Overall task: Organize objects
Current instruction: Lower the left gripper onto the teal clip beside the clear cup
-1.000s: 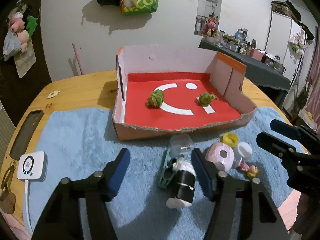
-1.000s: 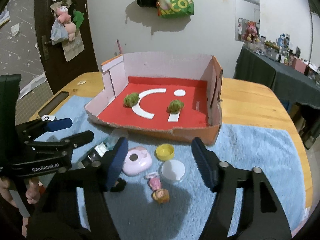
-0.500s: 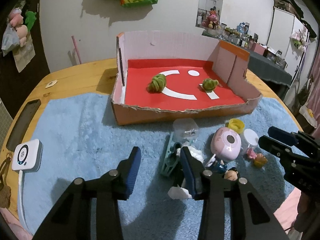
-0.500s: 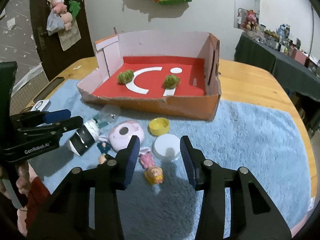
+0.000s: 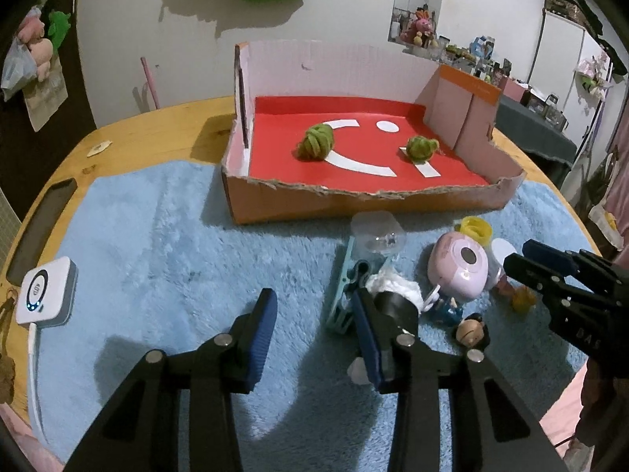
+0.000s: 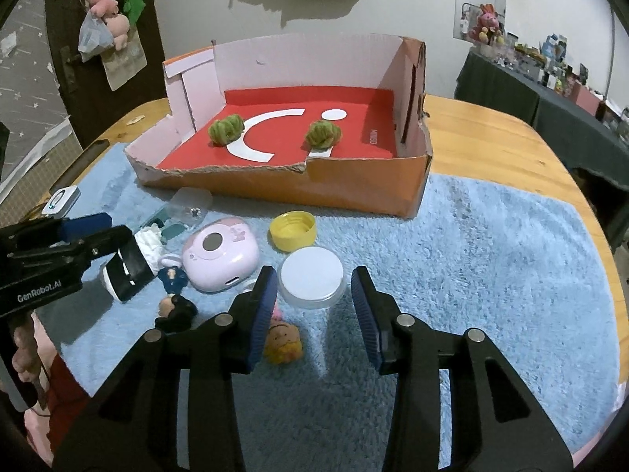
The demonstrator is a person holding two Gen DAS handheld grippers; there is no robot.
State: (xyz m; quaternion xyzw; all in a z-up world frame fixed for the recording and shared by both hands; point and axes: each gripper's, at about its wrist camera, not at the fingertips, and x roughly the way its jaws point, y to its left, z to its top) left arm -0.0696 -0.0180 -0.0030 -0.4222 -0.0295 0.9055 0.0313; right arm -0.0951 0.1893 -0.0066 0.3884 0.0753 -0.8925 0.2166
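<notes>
Blue rug (image 6: 491,275): fingers (image 5: 257,338) just narrowed, unclamped, left gripper (image 5: 314,314) empty, right gripper (image 6: 312,299) flanking white lid (image 6: 310,275), half-hiding doll (image 6: 285,340).

left gripper (image 5: 314,338): black angular frame | blue ribbed pads | silver round screws on finger arms | white "GenRobot.AI" lettering on its side || right gripper (image 6: 314,314): same black frame | blue ribbed pads | silver screws || person: red sleeve (image 6: 59,397) at the left hand
</notes>
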